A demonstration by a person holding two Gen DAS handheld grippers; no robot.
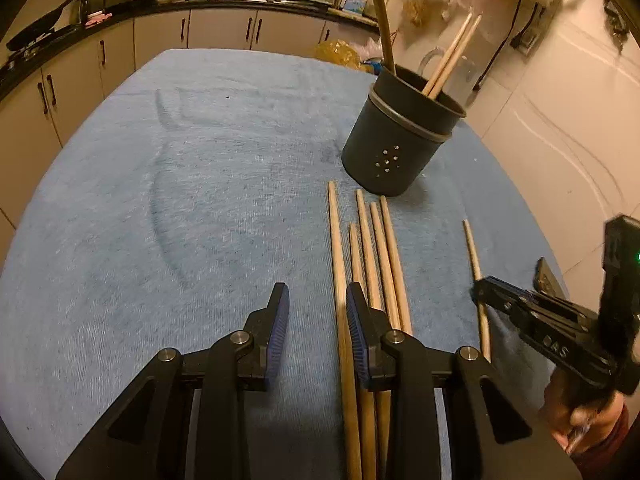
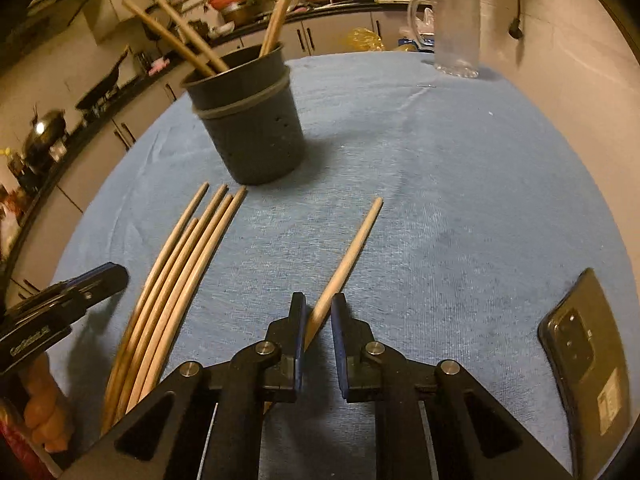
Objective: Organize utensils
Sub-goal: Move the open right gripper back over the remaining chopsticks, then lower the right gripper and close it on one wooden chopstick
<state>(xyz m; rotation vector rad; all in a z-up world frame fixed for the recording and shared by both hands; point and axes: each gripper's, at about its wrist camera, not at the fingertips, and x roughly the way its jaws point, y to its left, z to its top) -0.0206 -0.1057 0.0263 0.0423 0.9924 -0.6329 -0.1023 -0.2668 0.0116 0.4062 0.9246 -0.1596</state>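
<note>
Dark holder (image 2: pixel 250 128) stands on the blue-covered table (image 2: pixel 440 200); taken as landmark. Three sticks already upright in it, leaning on the rim.

Step in hand, as I judge it: picking up one loose chopstick to drop into the holder.

Right hand-held gripper (image 2: pixel 318 322): jaws nearly together, with the single chopstick (image 2: pixel 352 256) between them near its thick end. The left pad touches it; whether the right pad does, cannot tell, so the grip reads as not yet firm.

Single chopstick lies flat on the table, near side of the holder and to its right. Long axis runs from the jaws up and away; narrow tip points past the holder's right side.

Left hand-held gripper (image 1: pixel 316 328): jaws apart, nothing between them (right finger sits over the bundle).

Bundle of five chopsticks (image 1: pixel 372 264) lies just in front of the holder, roughly parallel, tips toward its base.

Next move calls for: a firm clamp, lift, tipping the stick to near upright, then lowering it tip-first into the holder's mouth clear of the sticks there.

Phone (image 2: pixel 584 364) lies far right of the holder.
</note>
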